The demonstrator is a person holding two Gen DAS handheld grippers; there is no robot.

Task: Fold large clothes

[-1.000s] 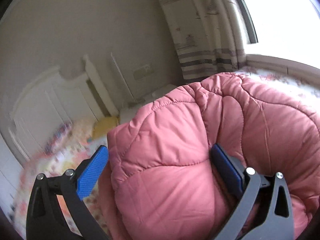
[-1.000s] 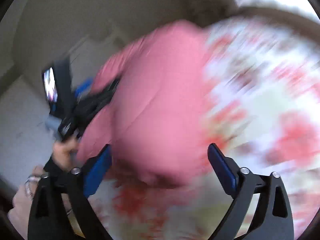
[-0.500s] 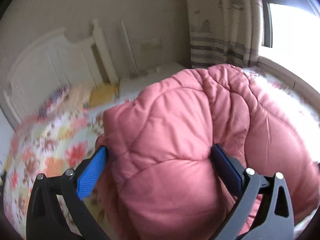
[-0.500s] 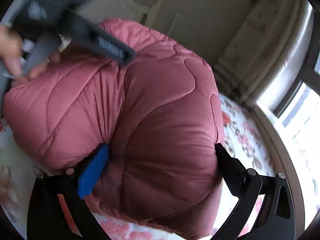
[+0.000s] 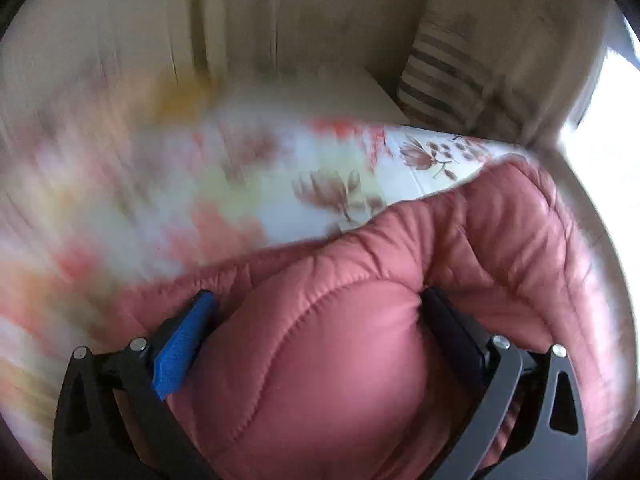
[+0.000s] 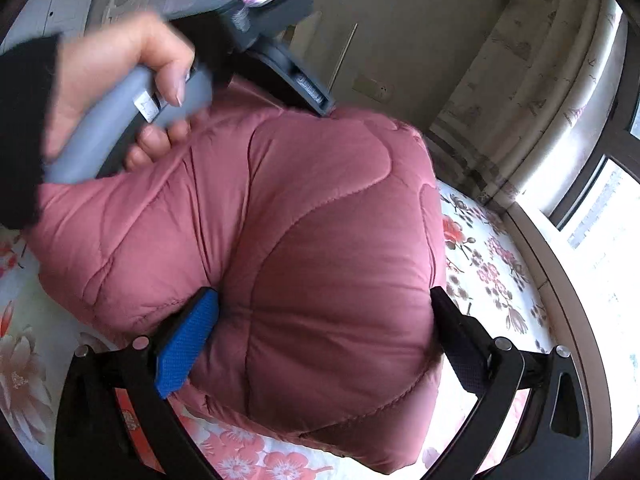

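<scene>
— What are we resting on, and what is around us?
— A bed with a floral sheet (image 6: 486,264), pink and brown blossoms on white. In the right wrist view a beige wall (image 6: 404,20) stands at twelve o'clock, a patterned curtain (image 6: 532,92) at two, and a bright window (image 6: 612,216) at three.
— And the pink quilted coat (image 6: 280,248)?
— It lies bunched on the bed and fills the middle of both views. The right gripper (image 6: 324,332) has its fingers spread wide on either side of a thick fold, both against the padding. The left gripper (image 5: 316,332) brackets another bulge, its fingers set wide with the padding pressed against both.
— What do we see from one side only?
— The right view shows a hand (image 6: 116,80) in a dark sleeve at ten o'clock gripping the left gripper's grey handle. The left view, blurred, shows a striped curtain hem (image 5: 444,80) at one o'clock
</scene>
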